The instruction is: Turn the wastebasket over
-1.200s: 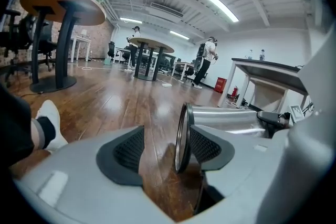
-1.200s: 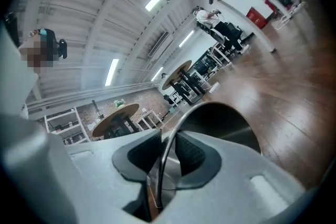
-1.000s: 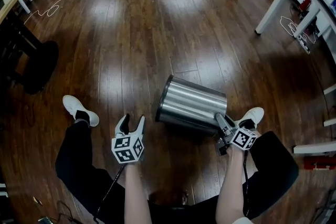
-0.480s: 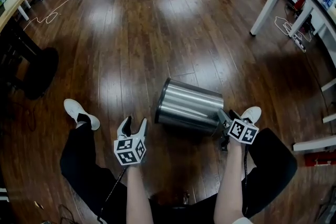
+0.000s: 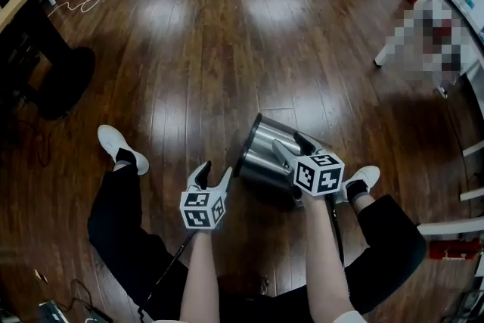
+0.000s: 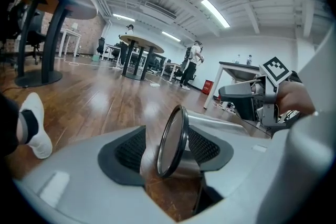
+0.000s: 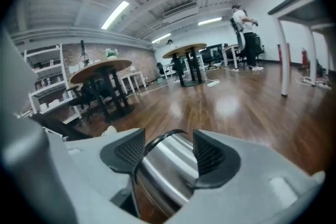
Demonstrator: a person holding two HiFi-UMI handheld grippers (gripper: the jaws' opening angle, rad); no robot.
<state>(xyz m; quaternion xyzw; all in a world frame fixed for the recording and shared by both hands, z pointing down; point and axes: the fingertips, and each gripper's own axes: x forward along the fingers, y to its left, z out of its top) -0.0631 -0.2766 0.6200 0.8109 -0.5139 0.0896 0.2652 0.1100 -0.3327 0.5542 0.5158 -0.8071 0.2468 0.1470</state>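
Wastebasket (image 5: 257,163) is lying on its side on the wooden floor (image 5: 189,72), so the turning-over is looking only part done, with both grippers lining up a hold. Right gripper (image 5: 286,138) is hovering over the wall, its jaws standing wide and having just been opening, the wall showing in their gap with no pad pressing it, while left gripper (image 5: 215,169) is sitting just beside the dark rim (image 6: 170,139), jaws wide, rim lined up with the gap but ungripped. By my judgement the next move is calling for one pair closing on the rim and tipping it onto its end.

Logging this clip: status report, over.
Left tongs open, wastebasket rim between. Right tongs just opened, its body between. Wastebasket lying on its side. Nothing blocking.
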